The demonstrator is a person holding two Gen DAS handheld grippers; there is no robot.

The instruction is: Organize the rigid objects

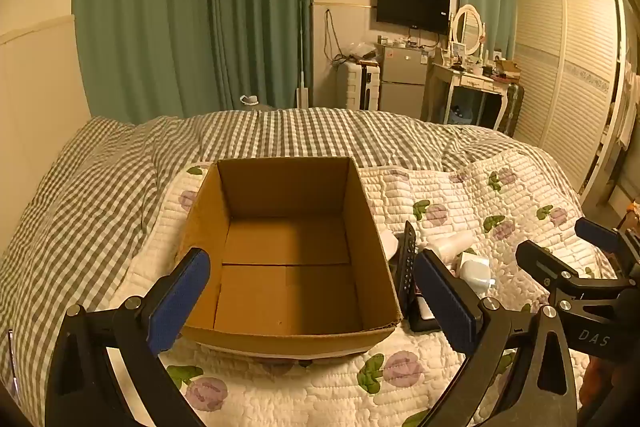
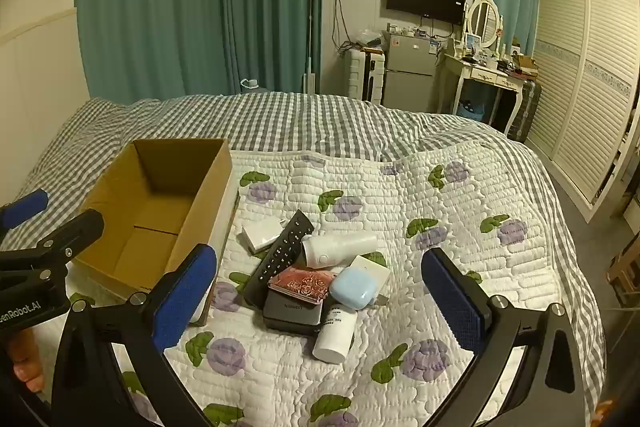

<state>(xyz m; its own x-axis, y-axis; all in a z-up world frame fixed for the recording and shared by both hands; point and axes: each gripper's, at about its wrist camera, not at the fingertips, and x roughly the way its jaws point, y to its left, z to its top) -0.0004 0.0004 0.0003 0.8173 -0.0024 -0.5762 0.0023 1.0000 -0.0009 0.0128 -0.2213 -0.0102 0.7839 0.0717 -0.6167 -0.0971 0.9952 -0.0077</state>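
Both grippers are hanging wide apart, nothing in either. My right gripper [image 2: 320, 301] is hovering over the pile, my left gripper [image 1: 312, 297] is sitting over the cardboard box [image 1: 286, 247], which is showing bare floor panels inside.

The pile is lying on the flowered quilt [image 2: 460, 211] just beside the box's right wall, everything touching or overlapping:
- black remote [image 2: 282, 257], long and stiff, leaning diagonally across the heap. I'm judging it light; best taken across the narrow width near the middle.
- white bottle [image 2: 340, 247] lying on its side, and a white tube [image 2: 335, 333] poking toward me. Smooth round plastic, probably slippery; I'd be pinching across the body, not the ends.
- pale blue case [image 2: 354, 287], rounded, glossy, looking like it could squirt out of the pads. It's resting partly on a flat white box [image 2: 376, 269].
- dark grey box [image 2: 292, 313] at the bottom, carrying a clear tray of copper-coloured clips [image 2: 302, 285]. Likely the heaviest piece; the tray may spill if tilted.
- small white box [image 2: 262, 233] at the far left, just beside the cardboard wall.

All rigid, none looking fragile. I'm reckoning top pieces first: remote or blue case, since the grey box is pinned under them.
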